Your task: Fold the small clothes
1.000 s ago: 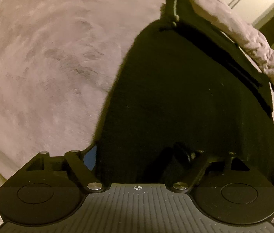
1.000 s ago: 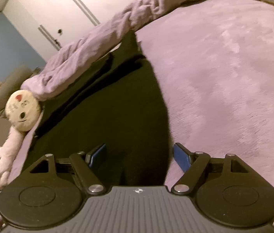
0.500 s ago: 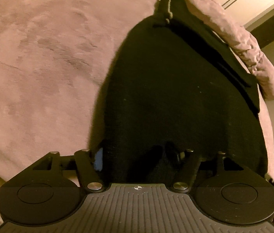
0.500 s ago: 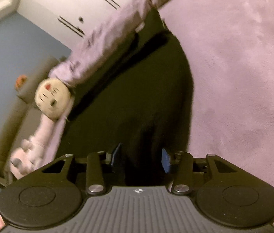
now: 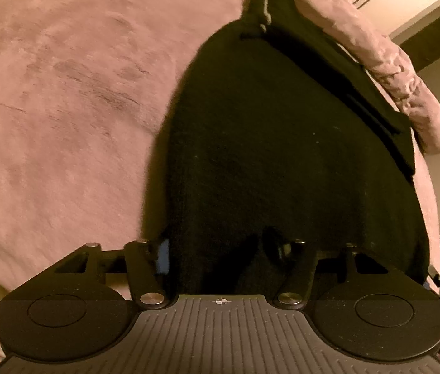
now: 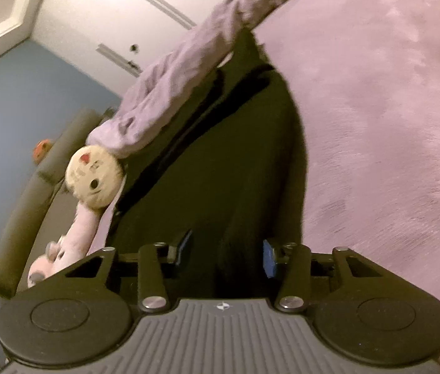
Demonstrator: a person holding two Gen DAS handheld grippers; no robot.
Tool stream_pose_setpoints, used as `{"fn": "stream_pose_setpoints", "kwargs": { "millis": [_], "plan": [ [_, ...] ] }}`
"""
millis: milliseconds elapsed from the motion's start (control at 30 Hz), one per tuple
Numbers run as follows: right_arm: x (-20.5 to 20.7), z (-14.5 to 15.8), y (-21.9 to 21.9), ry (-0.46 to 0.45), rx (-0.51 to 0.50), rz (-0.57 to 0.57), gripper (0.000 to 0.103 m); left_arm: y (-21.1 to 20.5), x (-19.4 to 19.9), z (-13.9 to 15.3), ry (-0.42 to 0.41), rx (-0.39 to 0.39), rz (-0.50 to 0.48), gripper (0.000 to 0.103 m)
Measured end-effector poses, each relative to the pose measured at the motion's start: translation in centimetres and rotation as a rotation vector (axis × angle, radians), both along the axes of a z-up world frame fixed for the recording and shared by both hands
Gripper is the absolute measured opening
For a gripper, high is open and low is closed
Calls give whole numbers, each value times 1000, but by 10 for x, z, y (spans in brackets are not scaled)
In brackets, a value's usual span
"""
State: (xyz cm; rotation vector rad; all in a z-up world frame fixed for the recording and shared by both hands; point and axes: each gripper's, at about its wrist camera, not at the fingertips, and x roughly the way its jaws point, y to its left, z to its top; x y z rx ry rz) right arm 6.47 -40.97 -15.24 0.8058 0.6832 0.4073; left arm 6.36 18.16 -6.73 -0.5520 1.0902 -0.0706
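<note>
Fabric fills the gap of both claws at the near hem of the black garment (image 5: 266, 155), which lies spread on the pink plush blanket (image 5: 64, 109) with its far end reaching a rolled lilac cover (image 5: 391, 62). The left gripper (image 5: 220, 249) has the near left corner bunched between its fingers, the blue pad of the left finger (image 5: 163, 258) pressed against the cloth's edge and the other finger lost in the dark folds, so it appears to be pinching the cloth. The right gripper (image 6: 226, 252) straddles the near right corner, its blue pads (image 6: 269, 257) drawn close on either side of a raised ridge of cloth; whether they truly bite is hard to say, the fabric being so dark. This looks like the grasp that starts a fold: both near corners taken, nothing folded over yet. Next, both corners should rise together and travel toward the far waistband, level and in step, so the hem lands square. Off to the left in the right wrist view, a plush doll (image 6: 93, 177) lies beside the bed, well apart from the work.
</note>
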Motion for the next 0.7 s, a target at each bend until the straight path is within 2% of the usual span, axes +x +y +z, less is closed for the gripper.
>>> {"fn": "stream_pose_setpoints", "kwargs": {
  "millis": [67,167,300,400,433,500,567,700],
  "plan": [
    [-4,1,2,-5,-27,29,45,1,0,0,1,-3,-6,53],
    [-7,-1,8,12,-78,90,45,2,0,-2,2,-19,-17,50],
    [-5,-8,17,52,-115,107,45,-2,0,-5,13,-7,-20,53],
    [0,-17,23,101,-125,110,45,-7,1,-5,9,3,-32,59],
    [0,-18,25,98,-132,109,41,-9,2,-4,10,10,-39,59],
    [-1,-16,28,92,-149,95,24,-10,3,-3,12,22,-44,46],
    [-4,-11,26,64,-124,81,20,-9,3,-3,20,18,-39,19],
    [-7,0,20,9,-55,53,18,-4,4,9,0,-61,-10,14]
  ]
}}
